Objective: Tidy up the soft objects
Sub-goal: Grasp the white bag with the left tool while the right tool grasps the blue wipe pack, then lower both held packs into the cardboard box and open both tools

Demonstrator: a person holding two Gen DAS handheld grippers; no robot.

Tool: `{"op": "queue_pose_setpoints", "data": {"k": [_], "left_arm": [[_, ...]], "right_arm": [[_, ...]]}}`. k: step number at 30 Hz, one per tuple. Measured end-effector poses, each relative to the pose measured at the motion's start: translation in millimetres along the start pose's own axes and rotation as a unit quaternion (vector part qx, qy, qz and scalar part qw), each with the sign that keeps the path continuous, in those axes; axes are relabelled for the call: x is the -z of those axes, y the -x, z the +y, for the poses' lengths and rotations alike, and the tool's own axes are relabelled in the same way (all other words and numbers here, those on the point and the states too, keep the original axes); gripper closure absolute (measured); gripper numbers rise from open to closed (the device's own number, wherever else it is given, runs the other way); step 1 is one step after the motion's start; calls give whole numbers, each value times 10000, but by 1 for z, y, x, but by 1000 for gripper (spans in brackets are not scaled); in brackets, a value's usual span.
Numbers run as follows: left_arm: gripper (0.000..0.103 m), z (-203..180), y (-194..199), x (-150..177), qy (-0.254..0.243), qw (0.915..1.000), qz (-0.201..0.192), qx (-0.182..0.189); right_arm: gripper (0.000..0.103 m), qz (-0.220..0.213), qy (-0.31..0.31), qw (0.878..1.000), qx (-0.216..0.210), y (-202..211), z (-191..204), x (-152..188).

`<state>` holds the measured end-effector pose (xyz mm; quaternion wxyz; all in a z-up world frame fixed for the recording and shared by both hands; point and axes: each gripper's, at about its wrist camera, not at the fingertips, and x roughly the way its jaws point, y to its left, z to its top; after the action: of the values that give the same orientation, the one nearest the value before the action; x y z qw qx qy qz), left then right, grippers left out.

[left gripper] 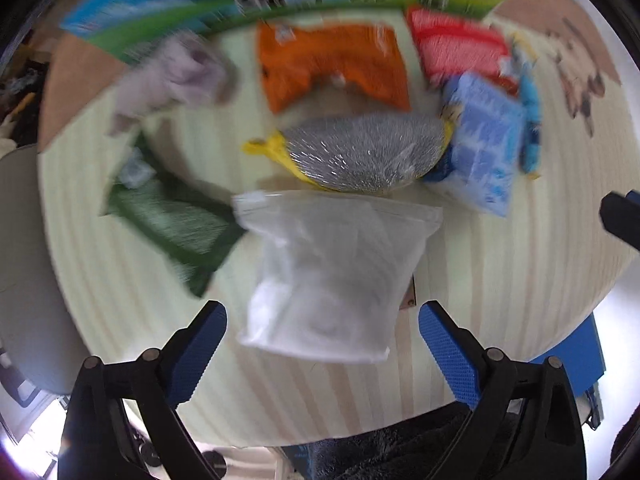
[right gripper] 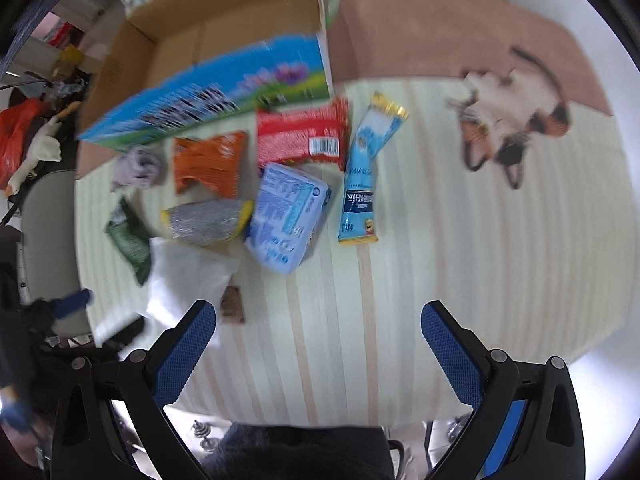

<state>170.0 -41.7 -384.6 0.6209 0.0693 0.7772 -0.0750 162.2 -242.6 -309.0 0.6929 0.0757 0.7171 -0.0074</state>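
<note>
**A:** Both tongs are spread and pinching nothing. The left tongs [left gripper: 322,344] hang over the near edge of the clear zip bag [left gripper: 332,276], which lies flat on the striped bench [left gripper: 500,280], its lower part between the two pads. The right tongs [right gripper: 318,346] hover over bare bench, well apart from the pile.

**B:** What worries you?

**A:** That bag looks slick and limp. If the pads close on one thin layer, I'd expect it to slide out or drag. It also touches the silver pouch [left gripper: 366,152] and overlaps the green packet [left gripper: 176,220], so a pull could shift both.

**B:** And the rest?

**A:** The packets lie crowded: orange packet [right gripper: 210,162], red packet [right gripper: 302,132], pale blue pack [right gripper: 286,216] leaning on its neighbours, the long blue stick pack [right gripper: 364,176] just beside it. Reaching into that cluster risks nudging one while grasping another. The grey cloth [right gripper: 138,168] sits close under the box [right gripper: 208,60], so a swing toward the box might knock it.

**B:** Anything unclear?

**A:** Both views are blurred, so exact edges are hard to judge.
</note>
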Motion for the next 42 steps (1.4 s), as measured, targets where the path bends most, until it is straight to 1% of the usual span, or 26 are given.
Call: {"op": "queue_pose_setpoints", "data": {"k": [1,3,4,5,6,7,10,12,15,18,20,21,22,23,25,26,28,29,30,31,35,37,39,40,41,42], "left_arm": [[5,-2,-10,-4,-31,10000,86,-21],[4,-4,-35,-12,-42,9995,310,2],[4,-5,-42,-13,-2,9993,365,92],[5,-6,-45,-12,20,9993,369,72],[13,-6,-47,-10,70,9994,329,-48],[16,-4,-47,-7,120,9995,290,-68],[23,3,-43,6,476,9987,123,94],[24,13,-42,18,830,9963,116,172],[25,25,-46,34,1283,9915,26,188],[25,32,-45,44,1573,9871,-5,299],[26,33,-41,50,1665,9856,-61,285],[26,31,-41,53,1684,9854,-110,238],[26,35,-24,56,1683,9854,-114,210],[26,33,-18,60,1669,9856,-163,192],[27,31,-4,69,1656,9858,-232,179],[27,29,7,74,1643,9859,-283,170],[27,25,28,86,1640,9854,-425,175],[27,24,23,76,1649,9848,-498,199],[27,23,39,82,1685,9835,-607,269],[27,25,60,82,1704,9826,-674,315],[27,29,133,77,1719,9763,-1216,511],[27,35,173,58,1703,9721,-1473,663],[27,46,211,27,1598,9690,-1664,880],[27,41,214,1,1533,9687,-1721,924],[27,42,219,-16,1477,9688,-1765,919],[27,47,230,-37,1398,9692,-1831,869]], "right_arm": [[0,84,7,9999,70,-17,0,-8],[0,202,-28,9998,11,-35,0,-21],[0,286,-80,9996,-1,-47,0,-28],[0,346,-124,9993,-32,-56,0,-33],[0,412,-182,9989,-111,-67,2,-41],[0,474,-220,9985,-191,-76,4,-47],[0,640,-349,9969,-302,-99,13,-60],[3,729,-395,9960,-318,-114,21,-67],[6,757,-444,9961,-137,-131,35,-73],[36,708,-320,9968,175,-140,47,-70],[41,643,-159,9976,217,-139,51,-64],[47,627,-42,9977,259,-138,53,-61],[52,657,49,9975,265,-138,54,-57],[55,693,92,9972,249,-139,54,-53],[64,722,181,9971,165,-138,53,-45],[64,721,235,9970,152,-139,52,-40],[66,713,313,9970,18,-128,52,-33],[66,710,342,9969,-46,-124,51,-31],[66,700,397,9967,-134,-118,49,-28],[66,673,465,9963,-248,-108,50,-25],[67,486,682,9945,-630,-61,56,-21],[67,357,791,9929,-813,-31,59,-24],[67,154,909,9909,-983,2,63,-37],[67,46,974,9896,-1060,26,61,-51],[67,-87,1022,9882,-1136,44,67,-64],[66,-179,1067,9870,-1189,61,62,-78]]}}
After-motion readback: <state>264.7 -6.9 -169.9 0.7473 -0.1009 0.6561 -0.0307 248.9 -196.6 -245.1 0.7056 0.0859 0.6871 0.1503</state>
